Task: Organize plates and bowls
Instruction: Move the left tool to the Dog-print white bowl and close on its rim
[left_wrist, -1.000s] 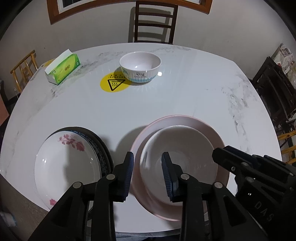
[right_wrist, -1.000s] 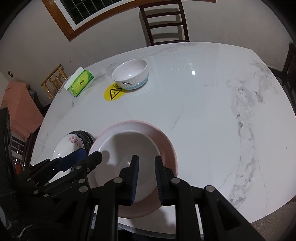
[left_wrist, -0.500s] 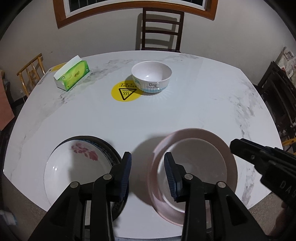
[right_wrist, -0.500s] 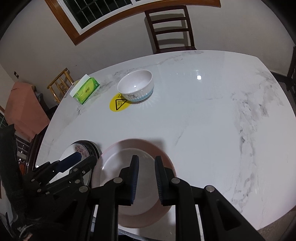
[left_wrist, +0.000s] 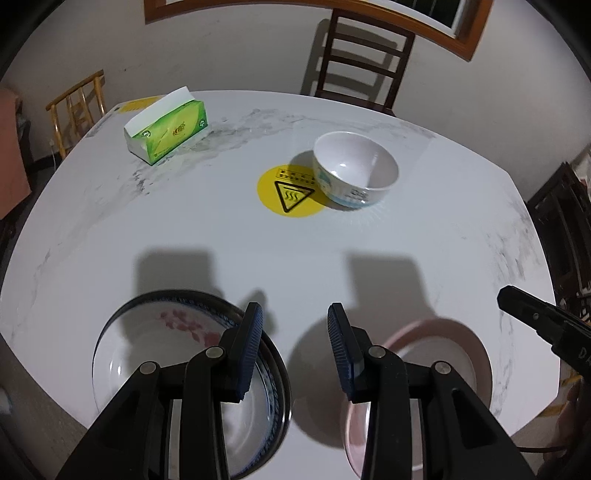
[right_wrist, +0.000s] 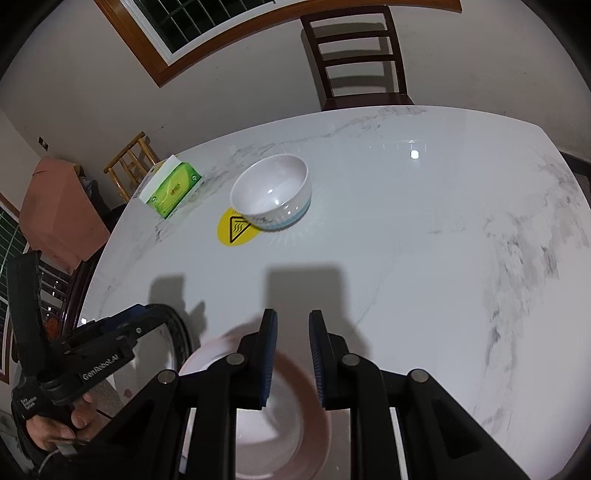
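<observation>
A white bowl (left_wrist: 355, 173) with blue print stands far across the marble table (left_wrist: 221, 236), by a yellow warning sticker (left_wrist: 290, 190); it also shows in the right wrist view (right_wrist: 272, 192). A white flowered plate (left_wrist: 147, 347) lies stacked on dark-rimmed plates at the near left. A pink plate (left_wrist: 450, 350) lies at the near right, also in the right wrist view (right_wrist: 280, 417). My left gripper (left_wrist: 294, 347) is open and empty between the two plates. My right gripper (right_wrist: 292, 356) is open and empty above the pink plate.
A green tissue box (left_wrist: 168, 125) sits at the far left of the table. A dark wooden chair (left_wrist: 364, 59) stands behind the table, a bamboo chair (left_wrist: 77, 107) at the left. The table's near edge lies just below both grippers.
Both grippers have pulled back and up from the pink plate, which now sits lower in both views. The left gripper has swung toward the gap between the plates. The jaws stay open.
</observation>
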